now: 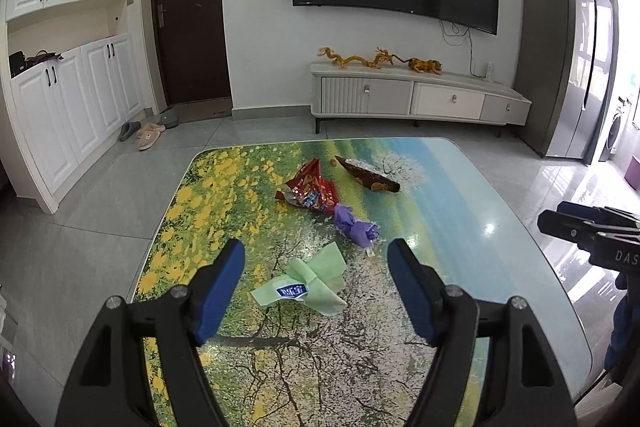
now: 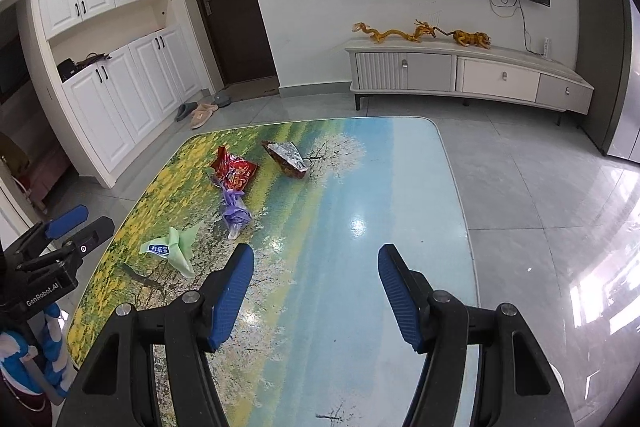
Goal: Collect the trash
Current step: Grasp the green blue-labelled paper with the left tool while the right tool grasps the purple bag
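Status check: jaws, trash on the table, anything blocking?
Left gripper and right gripper: jaws open, empty. Green wrapper, purple wrapper, red snack bag, brown foil bag loose on the landscape-print table. Nothing blocking.

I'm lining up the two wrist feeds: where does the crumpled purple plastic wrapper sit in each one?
Left wrist view: the crumpled purple plastic wrapper lies at centre, just beyond and between the tips of the open left tongs.
Right wrist view: the wrapper lies left of centre, beyond the left tip of the open right tongs.
Shared landmark: the red crinkled snack bag lies right behind it in both views.
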Demonstrator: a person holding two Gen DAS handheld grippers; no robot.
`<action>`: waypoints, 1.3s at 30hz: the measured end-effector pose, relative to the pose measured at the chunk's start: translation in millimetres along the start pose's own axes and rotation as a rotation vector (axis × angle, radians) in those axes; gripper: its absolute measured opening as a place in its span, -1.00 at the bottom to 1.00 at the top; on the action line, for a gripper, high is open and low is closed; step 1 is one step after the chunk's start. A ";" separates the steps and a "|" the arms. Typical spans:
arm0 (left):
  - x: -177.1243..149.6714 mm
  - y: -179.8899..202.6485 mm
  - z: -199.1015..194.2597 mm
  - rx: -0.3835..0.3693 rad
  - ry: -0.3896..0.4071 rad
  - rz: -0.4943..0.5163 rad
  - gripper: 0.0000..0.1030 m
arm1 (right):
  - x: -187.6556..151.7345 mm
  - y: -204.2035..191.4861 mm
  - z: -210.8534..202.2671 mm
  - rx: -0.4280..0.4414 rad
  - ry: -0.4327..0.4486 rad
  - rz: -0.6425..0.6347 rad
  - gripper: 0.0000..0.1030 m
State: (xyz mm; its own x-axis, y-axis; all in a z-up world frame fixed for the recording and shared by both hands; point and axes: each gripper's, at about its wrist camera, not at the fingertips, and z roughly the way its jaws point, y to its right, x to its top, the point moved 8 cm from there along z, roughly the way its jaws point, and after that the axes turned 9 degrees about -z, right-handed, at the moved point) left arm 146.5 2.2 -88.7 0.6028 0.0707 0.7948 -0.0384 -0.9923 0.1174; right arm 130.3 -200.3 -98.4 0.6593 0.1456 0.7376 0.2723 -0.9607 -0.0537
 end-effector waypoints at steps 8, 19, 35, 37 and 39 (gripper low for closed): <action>-2.1 -27.5 17.9 0.050 -0.018 -0.047 0.41 | 6.4 -16.9 29.8 0.050 -0.027 -0.030 0.21; -9.5 -59.1 28.0 0.096 -0.039 -0.090 0.41 | 15.0 -44.0 62.3 0.111 -0.055 -0.073 0.21; -16.1 -73.9 41.8 0.096 -0.075 -0.114 0.41 | 21.8 -65.1 92.3 0.160 -0.083 -0.110 0.21; -16.6 -76.6 44.4 0.078 -0.083 -0.128 0.41 | 21.3 -66.4 97.6 0.165 -0.092 -0.115 0.21; -16.7 -79.5 45.9 0.048 -0.085 -0.141 0.41 | 21.4 -68.2 105.5 0.171 -0.104 -0.123 0.21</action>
State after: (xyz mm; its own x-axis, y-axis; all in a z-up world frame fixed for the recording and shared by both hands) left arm 176.0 75.2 -138.7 0.6650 0.2023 0.7189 0.0877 -0.9771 0.1939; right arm 199.8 -106.7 -150.0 0.6803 0.2909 0.6728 0.4639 -0.8815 -0.0879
